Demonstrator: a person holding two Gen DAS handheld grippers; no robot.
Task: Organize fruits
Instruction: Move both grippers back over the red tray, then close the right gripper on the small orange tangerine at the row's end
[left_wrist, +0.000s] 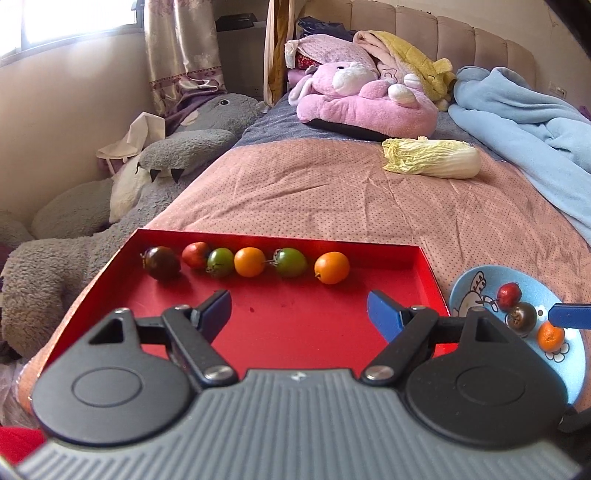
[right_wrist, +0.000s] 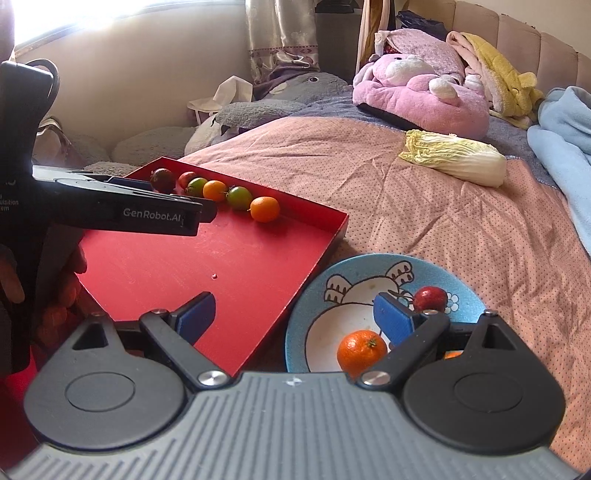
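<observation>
My grippers: grey ribbed housings, black linkages, silver screws, blue pads (left_wrist: 384, 314); side reads "GenRobot.AI" (right_wrist: 153, 213), perhaps white.

Six fruits (left_wrist: 249, 261) along red tray (left_wrist: 295, 332)

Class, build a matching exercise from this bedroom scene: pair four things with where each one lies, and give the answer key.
Things:
1. napa cabbage
2. row of six small fruits
3. red fruit
4. pink plush toy

Places:
A. in the blue bowl
B. bare on the pink quilt
C. along the far wall of the red tray
D. at the head of the bed

Pairs: 1-B, 2-C, 3-A, 4-D
</observation>
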